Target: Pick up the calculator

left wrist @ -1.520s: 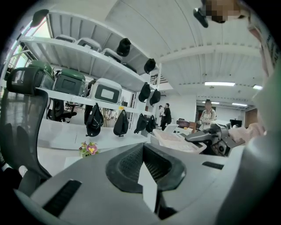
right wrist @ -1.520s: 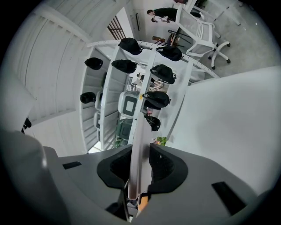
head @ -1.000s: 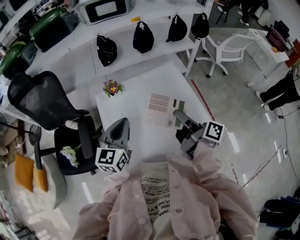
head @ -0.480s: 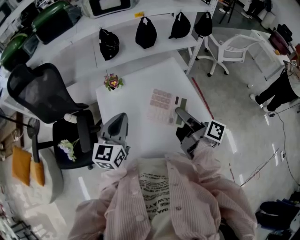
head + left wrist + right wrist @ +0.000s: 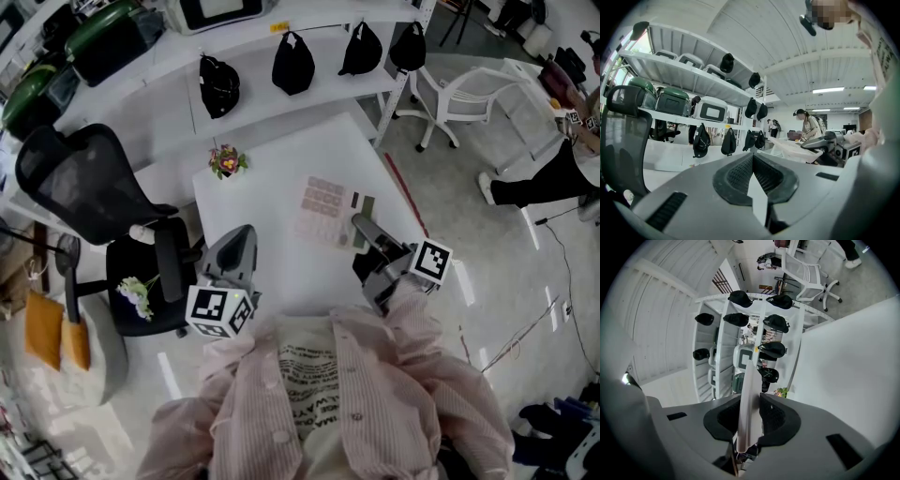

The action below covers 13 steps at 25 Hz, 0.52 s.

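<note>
Nothing on the table has shifted in the last second. Right gripper [image 5: 364,228] is clamped on the calculator [image 5: 326,211] at its display-end edge, body running straight out from the jaws over the white table [image 5: 272,183]. Left gripper [image 5: 239,248] is closed and empty, well to the left. Lift looks like the right hand's job.

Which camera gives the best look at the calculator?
The head view: the calculator shows its keyed face, held by the right gripper. The right gripper view shows only its thin edge between the jaws; the left gripper view shows nothing clear of it.

surface: white table [image 5: 272,225] | on it: small flower pot [image 5: 226,161], far corner
</note>
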Available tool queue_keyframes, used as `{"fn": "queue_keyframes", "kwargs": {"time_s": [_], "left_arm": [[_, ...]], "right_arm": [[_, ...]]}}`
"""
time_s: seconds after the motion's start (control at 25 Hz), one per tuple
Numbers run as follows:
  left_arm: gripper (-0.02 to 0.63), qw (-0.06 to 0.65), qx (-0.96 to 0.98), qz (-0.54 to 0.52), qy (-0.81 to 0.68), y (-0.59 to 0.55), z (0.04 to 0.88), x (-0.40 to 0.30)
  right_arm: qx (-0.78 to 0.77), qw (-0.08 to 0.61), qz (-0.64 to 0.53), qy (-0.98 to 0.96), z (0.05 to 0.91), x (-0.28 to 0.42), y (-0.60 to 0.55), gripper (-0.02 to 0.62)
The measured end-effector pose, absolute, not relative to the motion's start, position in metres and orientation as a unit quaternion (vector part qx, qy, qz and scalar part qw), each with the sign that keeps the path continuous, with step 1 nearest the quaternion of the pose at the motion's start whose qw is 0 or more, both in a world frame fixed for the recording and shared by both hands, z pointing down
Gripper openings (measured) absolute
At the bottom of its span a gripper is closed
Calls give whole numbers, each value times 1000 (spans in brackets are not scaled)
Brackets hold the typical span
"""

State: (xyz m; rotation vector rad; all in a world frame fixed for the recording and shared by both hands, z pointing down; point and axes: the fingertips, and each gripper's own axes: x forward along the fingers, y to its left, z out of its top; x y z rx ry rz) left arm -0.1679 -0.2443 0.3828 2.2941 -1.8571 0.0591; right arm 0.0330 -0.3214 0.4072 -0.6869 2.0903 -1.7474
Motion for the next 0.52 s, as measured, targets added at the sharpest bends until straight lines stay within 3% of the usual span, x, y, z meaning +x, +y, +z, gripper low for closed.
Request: {"fn": "queue_keyframes", "kwargs": {"time_s": [0.52], "left_arm": [[1, 93, 774, 19, -627, -234, 386, -166]], "right_arm": [[-239, 173, -616, 730, 410, 35, -312, 77]]}}
